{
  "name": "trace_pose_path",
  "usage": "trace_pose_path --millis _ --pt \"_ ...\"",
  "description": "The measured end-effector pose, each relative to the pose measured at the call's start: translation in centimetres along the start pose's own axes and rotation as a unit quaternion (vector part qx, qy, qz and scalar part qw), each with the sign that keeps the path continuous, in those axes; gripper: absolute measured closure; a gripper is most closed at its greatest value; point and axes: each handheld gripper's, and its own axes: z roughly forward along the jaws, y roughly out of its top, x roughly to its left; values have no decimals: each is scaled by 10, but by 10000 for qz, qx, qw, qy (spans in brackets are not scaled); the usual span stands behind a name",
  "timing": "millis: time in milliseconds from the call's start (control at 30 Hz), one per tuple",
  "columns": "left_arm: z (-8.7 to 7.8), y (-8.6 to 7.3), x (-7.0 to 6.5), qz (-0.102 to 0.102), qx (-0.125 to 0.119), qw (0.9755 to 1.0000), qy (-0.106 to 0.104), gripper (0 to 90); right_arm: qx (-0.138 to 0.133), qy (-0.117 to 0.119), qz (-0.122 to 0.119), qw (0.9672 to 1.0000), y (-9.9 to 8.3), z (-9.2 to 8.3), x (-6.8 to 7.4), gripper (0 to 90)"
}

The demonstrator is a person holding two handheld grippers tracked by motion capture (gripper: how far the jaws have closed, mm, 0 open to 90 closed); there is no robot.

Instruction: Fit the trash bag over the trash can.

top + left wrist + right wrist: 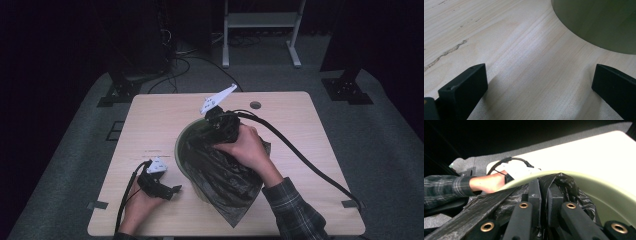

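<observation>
A pale green round bin [181, 150] stands in the middle of the wooden table [150, 120], with a black plastic bag [225, 177] draped over and into it. My right gripper [212, 134] is over the bin's far side. In the right gripper view its jaws [544, 186] stand close together on a fold of the bag [566, 182], just inside the bin's rim [604, 190]. My left gripper [171, 181] rests low on the table left of the bin. Its jaws [539, 82] stand wide apart with bare wood between them, and the bin's wall [599, 22] lies ahead.
A thick black cable [300, 152] trails from the right gripper across the table's right side. A round hole [255, 105] sits near the far edge. Tape tabs [97, 205] mark the front corners. Dark stands and a white frame [260, 20] are on the floor behind.
</observation>
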Motion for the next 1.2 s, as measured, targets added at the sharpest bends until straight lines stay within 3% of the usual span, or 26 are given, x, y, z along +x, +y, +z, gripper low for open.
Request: trace_pose_path --millis 100,200,333,433,667,767,967,1200 --pt "0 0 0 0 -4 10000 6 0 120 6 30 9999 -1 8 -2 765" --pt "0 0 0 -1 -4 10000 5 0 87 -85 62 9999 0 8 -2 617" --pt "0 0 0 -1 -4 10000 5 0 44 -363 -82 9993 5 -3 3 485" --pt "0 0 0 -1 -4 10000 5 0 -72 -419 -85 9991 8 -16 4 437" --pt "0 0 0 -1 -4 10000 5 0 -361 -707 -148 9967 8 -63 8 443" --pt "0 0 0 -2 -5 10000 5 0 -426 -845 -40 9955 -1 -85 5 456" --pt "0 0 0 -2 -3 10000 3 0 -575 -1079 269 9921 -30 -119 -6 480" --pt "0 0 0 -7 -3 10000 7 0 -677 -1072 606 9901 -65 -141 -14 485"
